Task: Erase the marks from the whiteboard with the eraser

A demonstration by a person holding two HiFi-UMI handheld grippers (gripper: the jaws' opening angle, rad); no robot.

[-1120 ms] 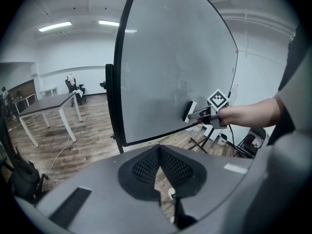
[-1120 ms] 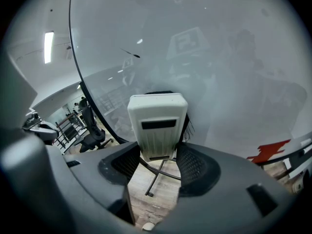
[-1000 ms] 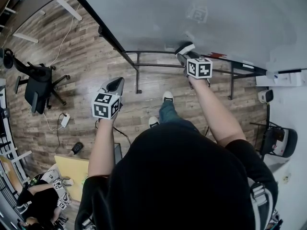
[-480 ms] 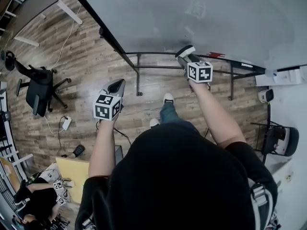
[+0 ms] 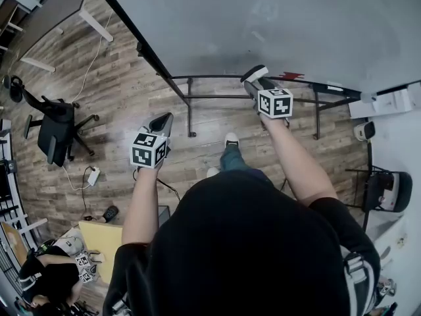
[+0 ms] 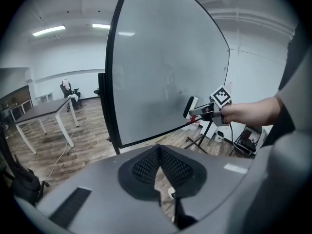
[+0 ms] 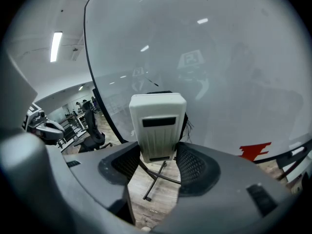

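The big whiteboard (image 5: 263,18) stands upright on a black frame; faint grey smudges show on it in the right gripper view (image 7: 204,57), with a red mark (image 7: 254,151) near its lower edge. My right gripper (image 5: 255,78) is shut on the white eraser (image 7: 157,126), held close to the board's bottom part; the eraser (image 6: 190,107) also shows in the left gripper view. My left gripper (image 5: 160,122) hangs lower and to the left, away from the board, jaws closed together with nothing between them (image 6: 159,165).
The board's stand legs (image 5: 189,104) cross the wooden floor below. An office chair (image 5: 56,127) stands at left, a table (image 6: 41,112) beyond it. A cart (image 5: 388,189) and white boxes sit at right. Another person (image 5: 49,278) crouches at lower left.
Both grippers drifted slightly right and down in the head view. The right gripper still holds the eraser near the board's lower edge.
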